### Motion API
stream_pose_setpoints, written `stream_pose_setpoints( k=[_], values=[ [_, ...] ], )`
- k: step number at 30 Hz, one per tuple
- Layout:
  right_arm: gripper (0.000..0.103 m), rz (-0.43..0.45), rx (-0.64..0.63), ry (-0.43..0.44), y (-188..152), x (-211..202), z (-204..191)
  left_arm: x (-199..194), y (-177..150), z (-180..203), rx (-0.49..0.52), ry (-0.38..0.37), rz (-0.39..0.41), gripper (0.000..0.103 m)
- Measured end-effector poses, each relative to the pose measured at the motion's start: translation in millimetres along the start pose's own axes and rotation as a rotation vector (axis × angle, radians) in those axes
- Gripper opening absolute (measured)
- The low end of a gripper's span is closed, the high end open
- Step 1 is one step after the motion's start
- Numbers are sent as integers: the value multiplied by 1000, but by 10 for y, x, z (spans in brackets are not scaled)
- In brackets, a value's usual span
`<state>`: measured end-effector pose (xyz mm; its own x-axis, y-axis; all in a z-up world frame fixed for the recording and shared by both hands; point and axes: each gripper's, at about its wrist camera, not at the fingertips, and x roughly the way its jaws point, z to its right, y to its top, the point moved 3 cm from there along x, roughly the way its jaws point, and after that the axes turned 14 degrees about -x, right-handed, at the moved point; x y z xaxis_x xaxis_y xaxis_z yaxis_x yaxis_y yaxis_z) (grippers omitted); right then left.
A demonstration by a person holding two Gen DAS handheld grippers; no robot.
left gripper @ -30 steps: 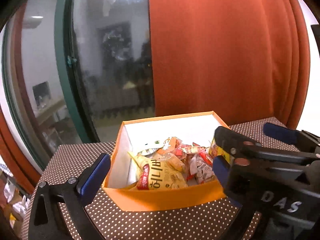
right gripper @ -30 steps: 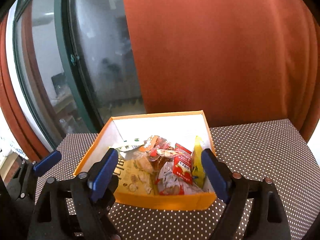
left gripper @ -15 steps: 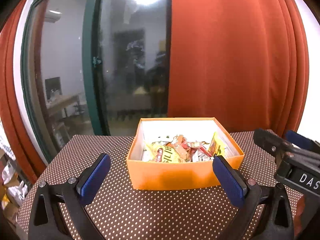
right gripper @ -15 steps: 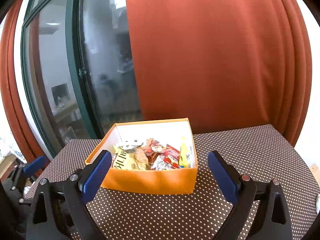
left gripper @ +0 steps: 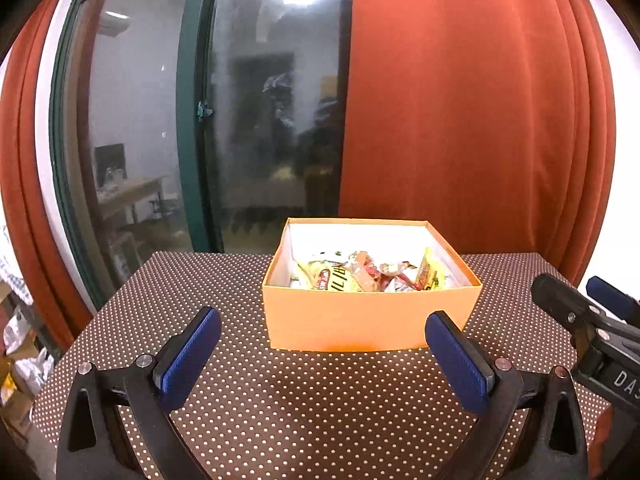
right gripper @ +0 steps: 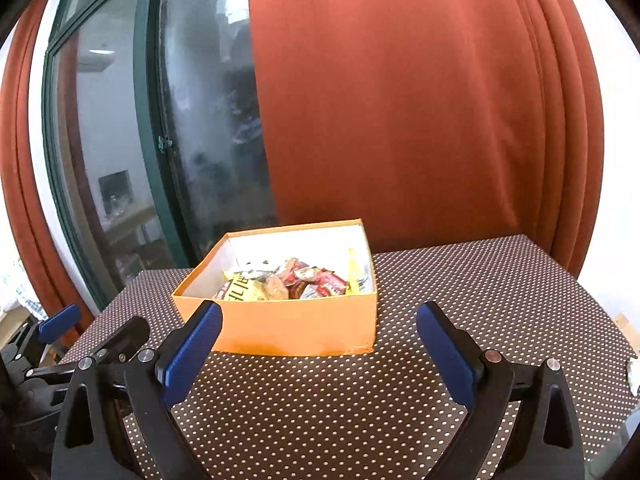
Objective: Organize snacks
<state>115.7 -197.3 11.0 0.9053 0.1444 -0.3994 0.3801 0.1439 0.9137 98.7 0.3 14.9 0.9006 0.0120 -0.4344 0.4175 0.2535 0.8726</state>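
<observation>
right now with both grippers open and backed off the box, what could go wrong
The snacks sit loosely piled in the orange box, and a yellow packet leans upright by one wall, so a bump may tip it. The left gripper and right gripper hang close side by side and could collide.

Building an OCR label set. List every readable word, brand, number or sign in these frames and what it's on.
"DA", cut off by the frame edge: white letters on the right gripper's black body, low at the right of the left wrist view.
Large dark Korean lettering on the yellow snack bag in the orange box: too blurred to read.
Other wrappers: print too small.
</observation>
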Motion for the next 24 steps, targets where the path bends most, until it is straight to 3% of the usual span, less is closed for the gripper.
stream_pose_setpoints(
  k=[24],
  values=[
    [99,-7,12,-15,-80,-69,88,15,-36,84,6,24,14,102]
  ],
)
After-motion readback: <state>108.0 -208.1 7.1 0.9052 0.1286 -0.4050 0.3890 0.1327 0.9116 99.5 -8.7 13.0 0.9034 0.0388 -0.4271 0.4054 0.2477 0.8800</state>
